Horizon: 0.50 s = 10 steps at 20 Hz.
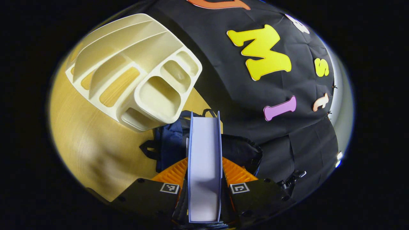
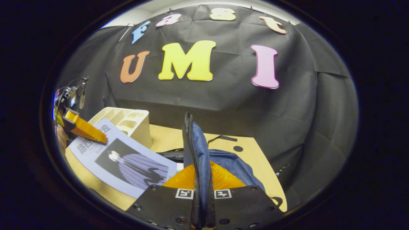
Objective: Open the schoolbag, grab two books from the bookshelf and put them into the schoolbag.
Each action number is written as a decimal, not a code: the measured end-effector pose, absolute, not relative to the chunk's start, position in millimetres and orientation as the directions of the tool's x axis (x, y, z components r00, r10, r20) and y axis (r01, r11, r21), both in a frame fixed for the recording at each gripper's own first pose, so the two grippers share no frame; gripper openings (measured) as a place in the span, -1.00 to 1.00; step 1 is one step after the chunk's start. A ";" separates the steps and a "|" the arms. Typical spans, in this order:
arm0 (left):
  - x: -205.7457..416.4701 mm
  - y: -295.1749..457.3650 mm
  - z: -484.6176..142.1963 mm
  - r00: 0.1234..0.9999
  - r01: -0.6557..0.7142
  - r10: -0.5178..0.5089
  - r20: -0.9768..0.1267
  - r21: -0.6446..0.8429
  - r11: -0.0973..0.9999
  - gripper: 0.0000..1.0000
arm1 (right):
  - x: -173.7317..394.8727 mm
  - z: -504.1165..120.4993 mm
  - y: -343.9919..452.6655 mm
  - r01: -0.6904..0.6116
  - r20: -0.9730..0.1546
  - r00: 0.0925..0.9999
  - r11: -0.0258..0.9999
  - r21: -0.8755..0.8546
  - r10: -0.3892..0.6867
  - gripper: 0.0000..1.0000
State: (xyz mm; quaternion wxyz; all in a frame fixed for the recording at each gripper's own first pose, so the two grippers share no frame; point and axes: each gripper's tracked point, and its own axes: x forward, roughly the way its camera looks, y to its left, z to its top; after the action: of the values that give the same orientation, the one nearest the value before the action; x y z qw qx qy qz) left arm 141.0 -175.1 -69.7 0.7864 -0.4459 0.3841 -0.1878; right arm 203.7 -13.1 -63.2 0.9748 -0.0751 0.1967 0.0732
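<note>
Now the left gripper [image 1: 204, 179] clamps a book [image 1: 204, 166] above the schoolbag [image 1: 172, 140]; the right gripper [image 2: 203, 188] pinches its flap [image 2: 191, 143] up (zip edge). Lower the book spine-first, flap held wide.

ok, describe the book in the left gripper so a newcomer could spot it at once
Start at the wooden table before the black cloth wall, where a cream bookshelf stands at the left. Just beside it, the left gripper holds the book above the blue schoolbag. It is the one flat, pale lavender thing there, with a dark figure pictured on its cover.
</note>
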 end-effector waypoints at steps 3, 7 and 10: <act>162.6 -201.5 -90.3 0.625 -0.054 -0.632 -0.459 -0.833 0.551 -0.13 | 201.6 -61.2 -14.8 -0.175 -0.388 0.914 0.977 -0.120 0.116 -0.83; 178.4 -215.8 -99.8 0.655 -0.050 -0.604 -0.454 -0.824 0.565 -0.12 | 199.3 -57.7 -14.3 -0.183 -0.375 0.918 0.977 -0.114 0.128 -0.83; 185.2 -222.0 -107.7 0.684 -0.033 -0.576 -0.448 -0.807 0.589 -0.12 | 197.8 -54.3 -11.6 -0.190 -0.362 0.922 0.975 -0.111 0.138 -0.83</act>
State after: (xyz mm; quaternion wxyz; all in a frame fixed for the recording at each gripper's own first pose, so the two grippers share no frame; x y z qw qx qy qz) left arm 185.2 -222.0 -107.7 0.8150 -0.4214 0.3612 -0.1665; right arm 197.8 -11.6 -54.3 0.9776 -0.0723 0.1788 0.0840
